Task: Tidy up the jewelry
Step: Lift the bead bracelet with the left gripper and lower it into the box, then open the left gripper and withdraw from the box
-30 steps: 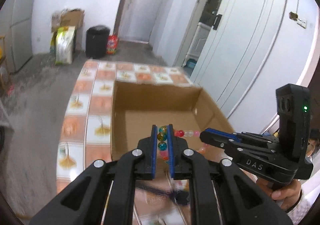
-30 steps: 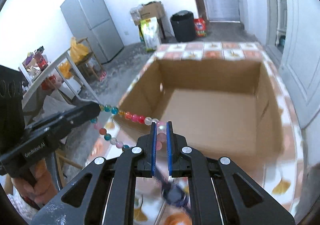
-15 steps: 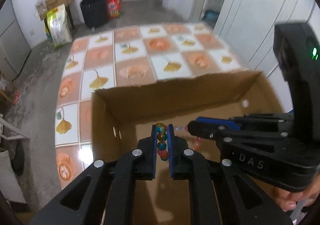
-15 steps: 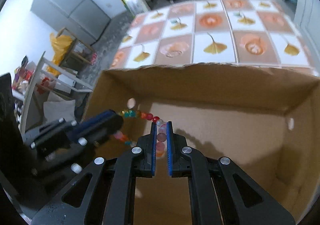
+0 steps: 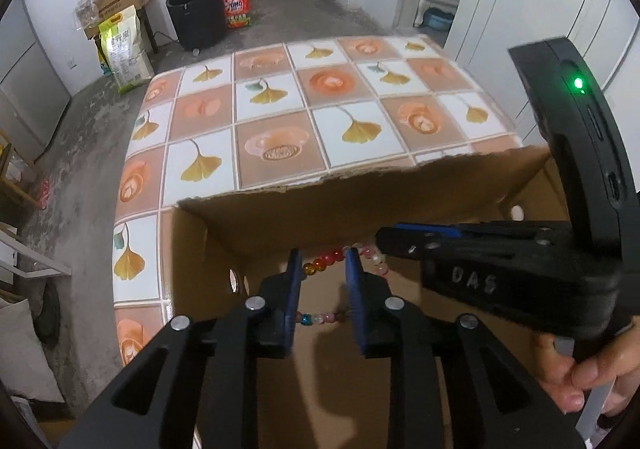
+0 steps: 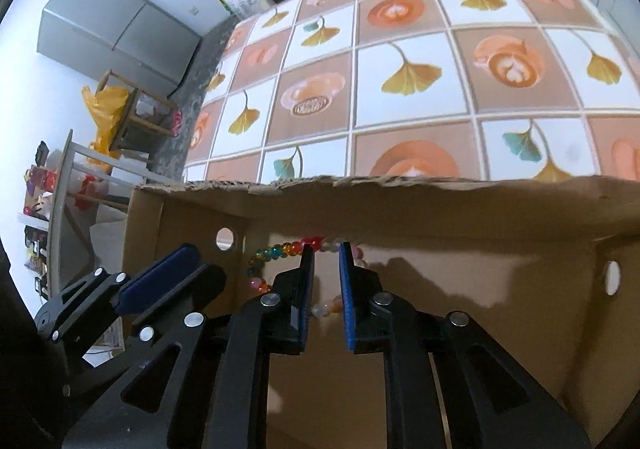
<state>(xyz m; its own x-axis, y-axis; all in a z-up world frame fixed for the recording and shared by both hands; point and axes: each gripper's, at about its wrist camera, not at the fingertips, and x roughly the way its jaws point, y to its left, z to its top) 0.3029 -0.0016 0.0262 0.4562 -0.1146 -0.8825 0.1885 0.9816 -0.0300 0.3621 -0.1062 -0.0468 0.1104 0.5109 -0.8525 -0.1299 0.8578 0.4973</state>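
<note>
A bracelet of coloured glass beads lies inside an open cardboard box, by its far wall. My left gripper is open, its blue pads on either side of the beads. My right gripper is also open above the same bracelet, which shows loose between and left of its pads. The right gripper reaches in from the right in the left wrist view. The left gripper shows at the lower left in the right wrist view.
The box stands on a table with a tile-patterned cloth. The box walls have round holes. On the floor beyond are a black bin, a carton and bags. A grey fridge and shelves stand at the left.
Both grippers have gone down into the box and opened. The bracelet, held taut between them before, now lies loose on the box floor.
</note>
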